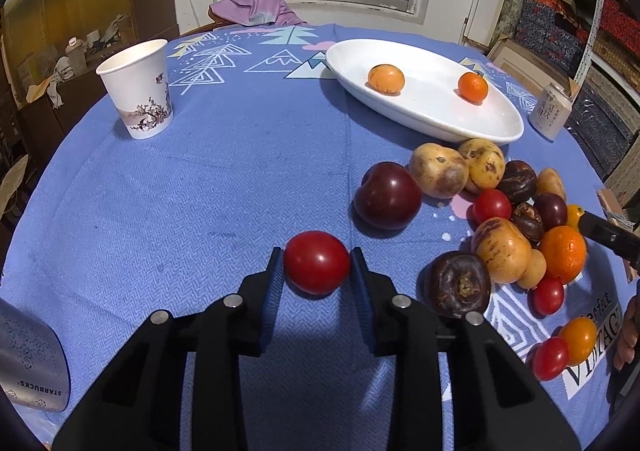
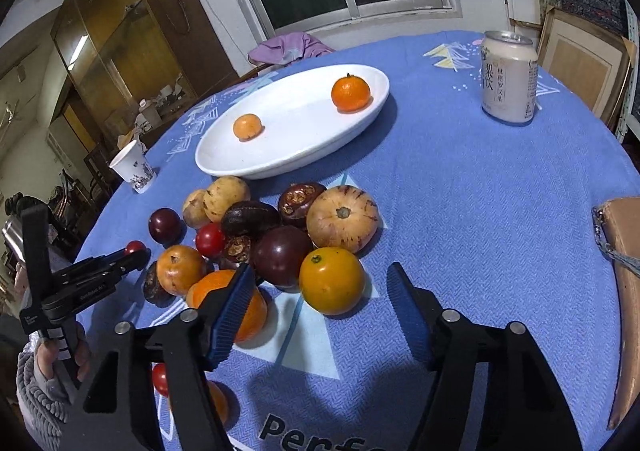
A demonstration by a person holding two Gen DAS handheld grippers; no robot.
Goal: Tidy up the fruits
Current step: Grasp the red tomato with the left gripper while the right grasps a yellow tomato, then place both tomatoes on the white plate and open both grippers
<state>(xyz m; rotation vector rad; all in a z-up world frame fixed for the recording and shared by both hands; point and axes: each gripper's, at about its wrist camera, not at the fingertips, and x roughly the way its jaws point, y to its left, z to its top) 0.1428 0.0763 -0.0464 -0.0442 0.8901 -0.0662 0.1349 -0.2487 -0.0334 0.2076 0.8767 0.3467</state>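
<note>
left gripper [image 1: 317, 263] brackets the round red tomato [image 1: 317, 262], pads near its sides, contact unclear; a squeeze could roll it. right gripper [image 2: 320, 287] gapes, holding nothing.

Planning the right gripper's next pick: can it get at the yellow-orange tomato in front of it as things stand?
Probably yes. The right gripper is open, and the yellow-orange tomato sits at the pile's near edge with bare cloth on its right; the dark plum crowds its left.

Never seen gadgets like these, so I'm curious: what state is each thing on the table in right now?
left gripper: closed around the red tomato
right gripper: open, empty
white plate: holds two orange fruits
paper cup: upright
can: upright
fruit pile: loose on cloth
</note>
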